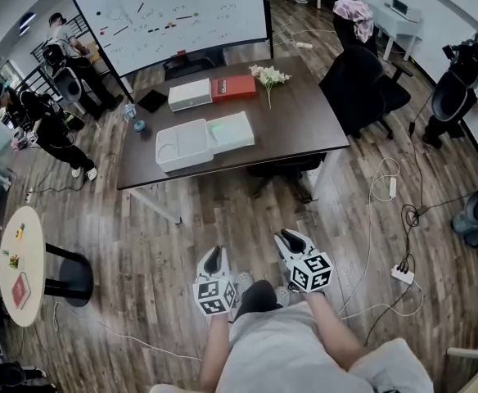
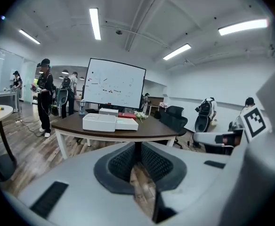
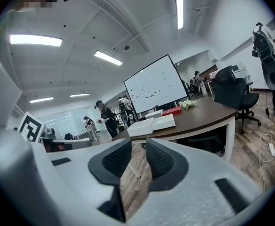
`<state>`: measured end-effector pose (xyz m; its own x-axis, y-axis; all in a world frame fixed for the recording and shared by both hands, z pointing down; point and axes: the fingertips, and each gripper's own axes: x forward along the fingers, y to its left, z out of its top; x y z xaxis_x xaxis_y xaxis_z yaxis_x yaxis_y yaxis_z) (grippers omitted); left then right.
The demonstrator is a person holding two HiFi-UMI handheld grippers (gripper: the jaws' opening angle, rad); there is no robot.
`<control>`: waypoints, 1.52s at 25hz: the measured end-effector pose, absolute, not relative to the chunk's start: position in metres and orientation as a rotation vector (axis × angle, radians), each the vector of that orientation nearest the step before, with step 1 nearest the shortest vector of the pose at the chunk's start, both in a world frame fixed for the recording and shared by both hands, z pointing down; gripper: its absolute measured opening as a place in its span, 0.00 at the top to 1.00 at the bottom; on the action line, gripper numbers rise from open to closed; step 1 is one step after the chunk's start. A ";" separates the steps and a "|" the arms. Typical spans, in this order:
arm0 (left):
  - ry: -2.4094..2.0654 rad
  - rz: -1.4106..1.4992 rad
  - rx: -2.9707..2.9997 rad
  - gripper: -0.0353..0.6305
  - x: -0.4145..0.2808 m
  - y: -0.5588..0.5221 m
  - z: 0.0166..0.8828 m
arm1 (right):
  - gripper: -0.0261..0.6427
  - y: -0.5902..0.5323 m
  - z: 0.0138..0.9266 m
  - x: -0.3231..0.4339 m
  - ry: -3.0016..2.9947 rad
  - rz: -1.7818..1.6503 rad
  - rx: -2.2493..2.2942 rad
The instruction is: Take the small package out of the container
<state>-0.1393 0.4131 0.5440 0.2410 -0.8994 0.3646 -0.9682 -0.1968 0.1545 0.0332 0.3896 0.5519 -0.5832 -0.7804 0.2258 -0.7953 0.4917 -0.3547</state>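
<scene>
L gripper jaws together, empty. R gripper jaws slightly apart, empty. Upper centre: dark table w/ white container; wood floor.

Open across the wooden floor up to the near edge of the desk. Free above the white container from the front and from overhead; hemmed behind by a white box, a red box and a flower sprig. Bare along the desk's right half. Blocked at the near right edge by a dark chair, further right by a black office chair. Crossed on the right by floor cables; bounded on the left by a round side table.
</scene>
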 end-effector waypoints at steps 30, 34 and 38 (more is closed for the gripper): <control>-1.640 0.215 2.164 0.64 -0.115 0.298 0.563 | 0.53 0.282 0.594 0.063 -2.553 0.784 1.445; -1.637 0.188 2.162 0.64 -0.107 0.247 0.559 | 0.53 0.239 0.593 0.079 -2.520 0.776 1.490; -1.640 0.161 2.179 0.64 -0.103 0.193 0.544 | 0.53 0.192 0.587 0.088 -2.499 0.780 1.536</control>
<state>-0.1028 0.1925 0.5439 0.3024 -0.8945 0.3294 -0.9414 -0.2261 0.2503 0.0878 0.1923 0.5875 -0.4838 -0.8034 0.3471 -0.8581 0.3576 -0.3684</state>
